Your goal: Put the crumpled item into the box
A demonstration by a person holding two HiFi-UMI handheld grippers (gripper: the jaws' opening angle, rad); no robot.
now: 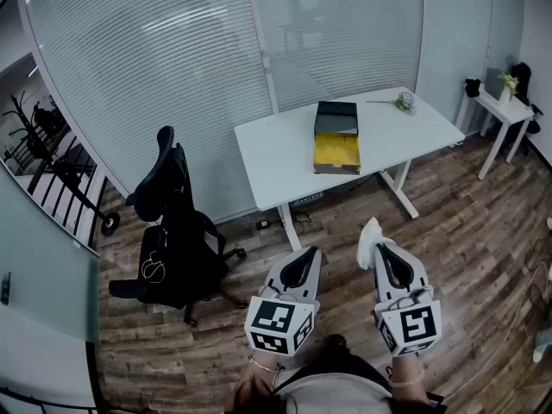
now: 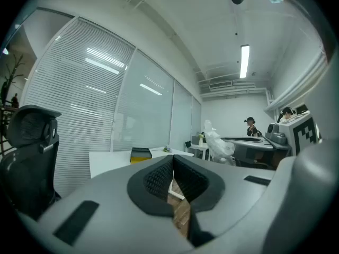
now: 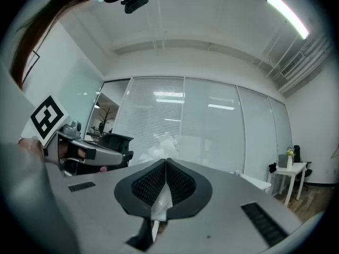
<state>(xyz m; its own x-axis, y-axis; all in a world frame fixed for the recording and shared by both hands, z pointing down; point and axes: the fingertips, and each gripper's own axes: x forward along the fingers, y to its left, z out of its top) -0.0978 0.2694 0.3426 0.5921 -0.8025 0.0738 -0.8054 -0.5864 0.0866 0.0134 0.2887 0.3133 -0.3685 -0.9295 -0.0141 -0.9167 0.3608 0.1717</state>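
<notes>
Two grippers hang low over the wooden floor (image 1: 483, 231), well short of the white surface (image 1: 276, 158) that carries the box (image 1: 336, 136). The right gripper (image 1: 380, 248) has its fingers (image 3: 183, 187) pinching the white crumpled item (image 3: 160, 204). A strip of it is clamped between the pads, and its bunched top pokes out past the tips. From the head view, the item rises as a pale tuft off the front of that gripper. The left gripper (image 1: 304, 257) sits just beside the right one. Its fingers (image 2: 156, 179) are pressed together with nothing between them. The box stands near the middle of the surface, closer to the near edge. Its black lid end lies toward the far edge, and the yellow open part lies toward the near edge. The crumpled item is well apart from the box. A black office chair (image 1: 168, 231) stands off the left end of the surface. A small white side table (image 1: 500, 106) stands beyond the right end.
</notes>
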